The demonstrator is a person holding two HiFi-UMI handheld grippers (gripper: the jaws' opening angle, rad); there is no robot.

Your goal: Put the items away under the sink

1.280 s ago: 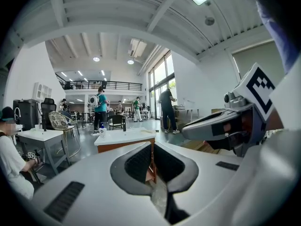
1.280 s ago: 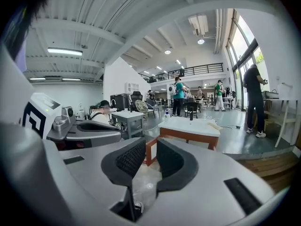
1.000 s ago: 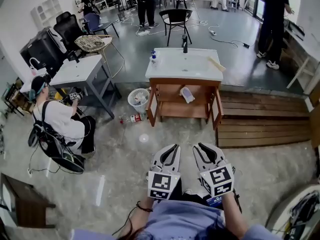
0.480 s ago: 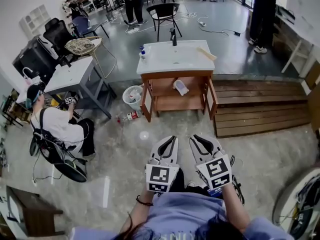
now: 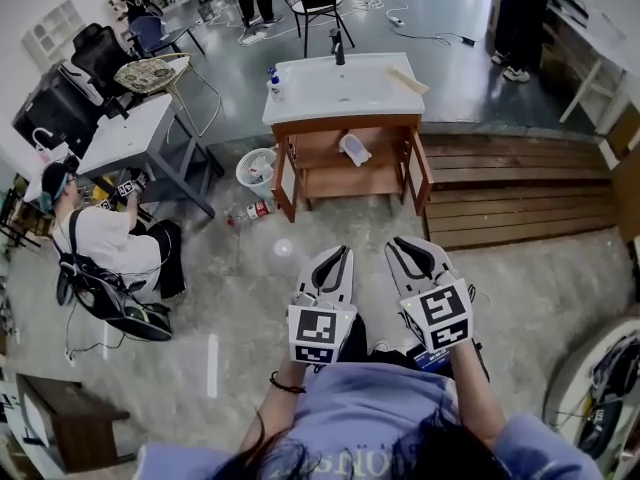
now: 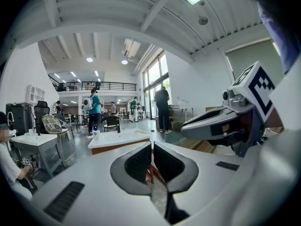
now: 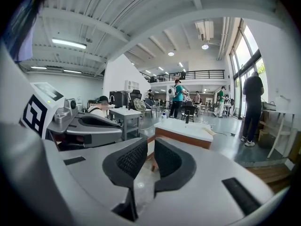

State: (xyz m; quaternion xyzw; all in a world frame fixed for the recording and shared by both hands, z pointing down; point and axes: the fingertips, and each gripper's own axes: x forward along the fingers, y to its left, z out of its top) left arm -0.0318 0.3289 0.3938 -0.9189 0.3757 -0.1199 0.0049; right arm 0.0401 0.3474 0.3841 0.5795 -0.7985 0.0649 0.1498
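The sink unit stands ahead on the floor, with a white top, a black tap and a wooden cabinet below whose two doors hang open. A white item lies on the cabinet shelf. On the top are a small bottle and a pale wooden piece. A red-labelled bottle lies on the floor by the cabinet's left leg. My left gripper and right gripper are held side by side well short of the sink, both shut and holding nothing.
A white waste basket stands left of the cabinet. A person sits on the floor at the left beside a grey table. Wooden steps run to the right of the sink. A white disc lies on the floor.
The view has drawn nearer to the sink, which now sits higher and further left in the head view. Both grippers stay shut, held slightly higher.
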